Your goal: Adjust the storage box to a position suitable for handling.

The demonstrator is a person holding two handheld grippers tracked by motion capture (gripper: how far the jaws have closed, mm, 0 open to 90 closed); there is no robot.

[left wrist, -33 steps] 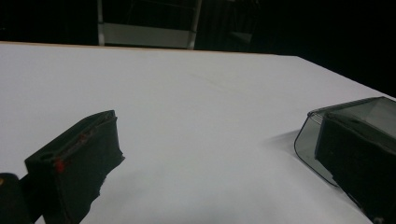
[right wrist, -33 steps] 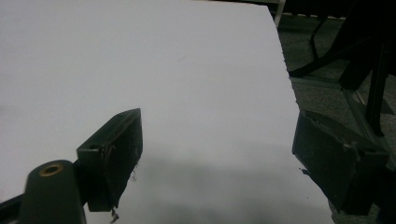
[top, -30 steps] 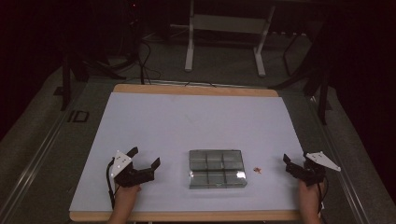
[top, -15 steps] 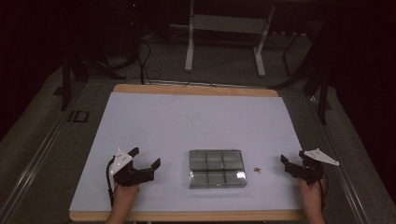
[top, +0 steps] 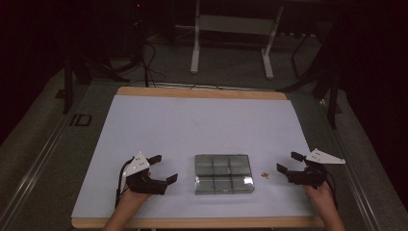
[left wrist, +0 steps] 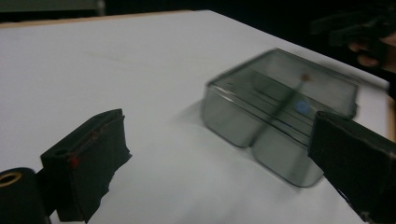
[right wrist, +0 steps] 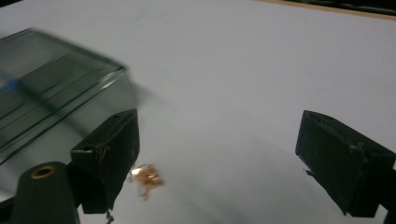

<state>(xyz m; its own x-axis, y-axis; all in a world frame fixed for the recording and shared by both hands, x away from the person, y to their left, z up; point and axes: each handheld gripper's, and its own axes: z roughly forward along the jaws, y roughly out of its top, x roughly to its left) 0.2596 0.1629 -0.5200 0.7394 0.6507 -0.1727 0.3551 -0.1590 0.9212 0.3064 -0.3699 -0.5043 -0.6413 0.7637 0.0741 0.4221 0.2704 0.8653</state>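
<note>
A clear plastic box (top: 223,173) with several compartments lies near the front of the white table top (top: 202,120). My left gripper (top: 164,168) rests open just left of the box, jaws wide apart and empty. In the left gripper view the left gripper (left wrist: 217,140) faces the box (left wrist: 280,102), which is blurred. A small copper-coloured piece (top: 265,174) lies right of the box. My right gripper (top: 287,161) is open beside that piece. In the right gripper view the right gripper (right wrist: 217,126) has the piece (right wrist: 147,176) by its left jaw, with the box (right wrist: 51,93) beyond.
The table's wooden front edge (top: 192,222) runs just behind both hands. White metal stand legs (top: 195,48) and cables stand on the dark floor behind the table. The other hand with its gripper (left wrist: 369,32) shows past the box in the left gripper view.
My right gripper has shifted left, closer to the copper piece and the box. The left gripper has edged slightly right toward the box. Both stay open.
</note>
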